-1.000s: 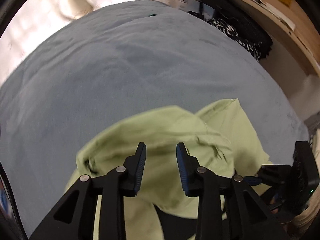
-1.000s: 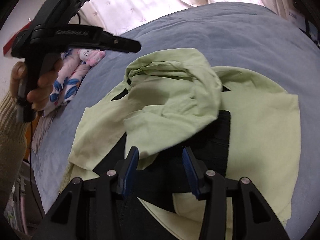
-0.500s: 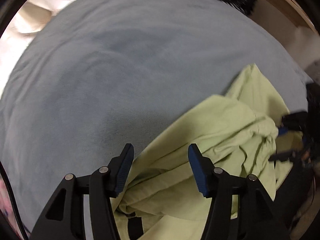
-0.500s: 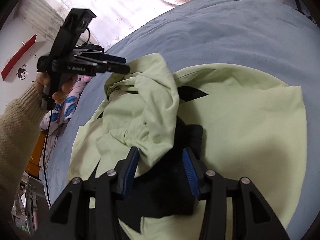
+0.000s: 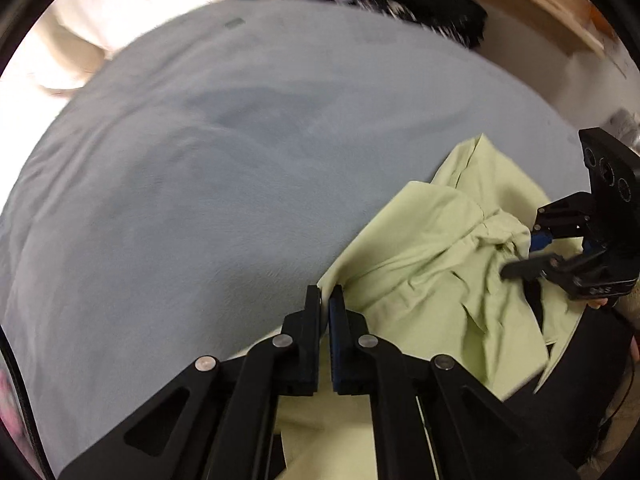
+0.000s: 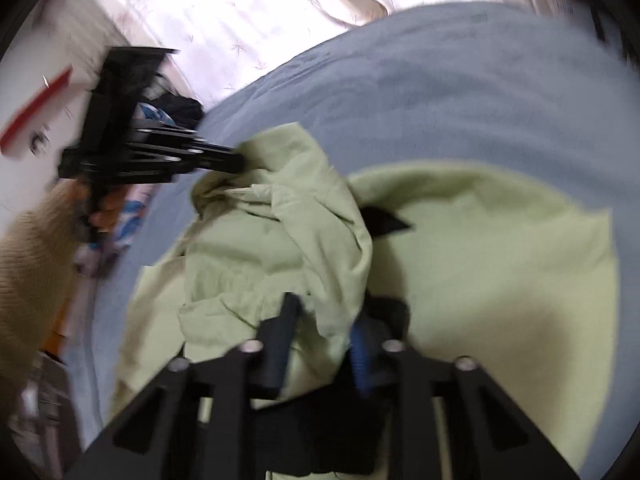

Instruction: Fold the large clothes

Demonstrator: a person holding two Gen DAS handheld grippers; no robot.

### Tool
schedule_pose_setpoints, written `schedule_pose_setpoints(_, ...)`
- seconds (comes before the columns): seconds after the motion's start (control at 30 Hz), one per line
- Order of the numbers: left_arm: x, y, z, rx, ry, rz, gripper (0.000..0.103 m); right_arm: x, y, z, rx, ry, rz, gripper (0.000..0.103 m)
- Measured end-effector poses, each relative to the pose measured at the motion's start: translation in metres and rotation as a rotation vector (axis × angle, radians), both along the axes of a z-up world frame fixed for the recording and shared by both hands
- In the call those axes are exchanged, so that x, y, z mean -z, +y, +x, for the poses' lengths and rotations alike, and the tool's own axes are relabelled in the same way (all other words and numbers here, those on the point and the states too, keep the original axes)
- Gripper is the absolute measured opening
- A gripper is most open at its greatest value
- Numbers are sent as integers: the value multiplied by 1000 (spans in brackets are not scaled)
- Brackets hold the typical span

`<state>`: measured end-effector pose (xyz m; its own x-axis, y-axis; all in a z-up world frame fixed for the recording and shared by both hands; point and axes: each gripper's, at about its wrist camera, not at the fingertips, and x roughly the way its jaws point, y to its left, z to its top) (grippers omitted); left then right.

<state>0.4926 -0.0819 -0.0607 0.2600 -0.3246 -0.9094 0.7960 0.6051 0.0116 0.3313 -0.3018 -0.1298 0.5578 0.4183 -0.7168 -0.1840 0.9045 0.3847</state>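
A light green garment [image 5: 432,280] with a black panel [image 6: 320,432] lies crumpled on a blue-grey bed blanket [image 5: 200,180]. My left gripper [image 5: 325,292] is shut, pinching the garment's near-left edge. From the right wrist view that same left gripper [image 6: 238,162] bites the top of a raised fold of the garment [image 6: 500,272]. My right gripper [image 6: 324,320] has its jaws closing on a bunched fold of green cloth that fills the gap between them. In the left wrist view the right gripper [image 5: 524,252] grips the cloth at the far right.
A pale curtain [image 6: 248,12] hangs behind the bed. A wooden shelf [image 5: 552,8] and dark clothes [image 5: 432,0] line the far edge. Patterned bedding [image 6: 128,216] lies at the left. A hand in a beige knit sleeve [image 6: 28,264] holds the left gripper.
The left gripper opened wide, dropped to the garment's edge and shut on it. The right gripper's jaws narrowed around the green fold. The raised fold shifted between the two grippers.
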Motion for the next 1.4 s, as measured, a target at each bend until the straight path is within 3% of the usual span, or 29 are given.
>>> schedule_pose_setpoints(0.2, -31, 68, -53, -105, 1, -64, 2, -69, 40, -10, -45, -199, -181, 12)
schedule_pose_setpoints(0.37, -40, 138, -122, -211, 57, -166, 2, -113, 93, -43, -173, -365, -330, 15)
schedule_pose_setpoints(0.47, -19, 169, -163, -276, 117, -202, 2, -110, 127, -75, -307, -372, -428, 18)
schedule_pose_setpoints(0.6, 17, 196, -214, -361, 196, -245, 2, -88, 151, -120, -421, -332, -512, 50)
schedule_pose_setpoints(0.7, 39, 204, -241, -408, 253, -255, 2, -74, 154, -151, -452, -297, -539, 52)
schedule_pose_setpoints(0.8, 44, 207, -255, -474, 298, -316, 3, -70, 138, -158, -405, -200, -465, 52)
schedule_pose_setpoints(0.87, 39, 210, -256, -515, 328, -395, 6, -68, 114, -154, -337, -102, -346, 52)
schedule_pose_setpoints(0.93, 31, 210, -256, -549, 348, -473, 18, -62, 92, -146, -251, 1, -197, 53)
schedule_pose_setpoints(1.0, 23, 205, -254, -572, 330, -517, 38, -54, 76, -140, -180, 83, -86, 54)
schedule_pose_setpoints(1.07, 22, 199, -252, -605, 320, -535, 46, -44, 62, -131, -100, 164, 14, 54)
schedule_pose_setpoints(1.17, 37, 194, -248, -665, 372, -572, 48, -25, 48, -120, -20, 248, 120, 54)
schedule_pose_setpoints(1.27, 56, 193, -245, -735, 397, -562, 48, -7, 48, -105, 12, 298, 204, 54)
schedule_pose_setpoints(1.4, 81, 188, -241, -802, 434, -629, 48, 13, 63, -87, 34, 336, 174, 54)
